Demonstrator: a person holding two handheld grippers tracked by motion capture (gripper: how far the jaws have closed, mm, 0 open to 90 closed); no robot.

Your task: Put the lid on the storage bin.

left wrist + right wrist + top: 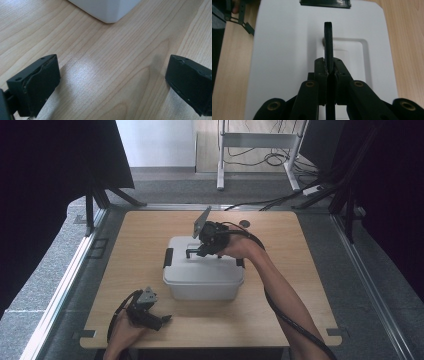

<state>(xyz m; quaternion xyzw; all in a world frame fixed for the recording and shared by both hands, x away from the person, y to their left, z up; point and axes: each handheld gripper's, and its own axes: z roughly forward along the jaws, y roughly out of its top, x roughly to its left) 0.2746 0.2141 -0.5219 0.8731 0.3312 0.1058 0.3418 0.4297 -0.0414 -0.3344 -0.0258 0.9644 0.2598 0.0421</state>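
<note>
A white plastic box (202, 287) with a white lid (284, 50) stands in the middle of the wooden table (280, 270). The lid has a black latch (325, 3) at each end and a black handle (328, 37) standing upright on top. My right gripper (329, 67) reaches in from the right and is shut on that handle (191, 252); in the high view the right gripper (201, 251) sits over the lid's far side. My left gripper (112, 85) rests low over the bare wood near the front left, jaws wide open and empty, a corner of the box (107, 11) ahead of it.
A small dark round mark (244, 223) lies at the table's far edge. Beyond the table stand a metal frame (257, 142) and loose cables on the floor. Black curtains hang at both sides. The left gripper (162, 320) is close to the table's front edge.
</note>
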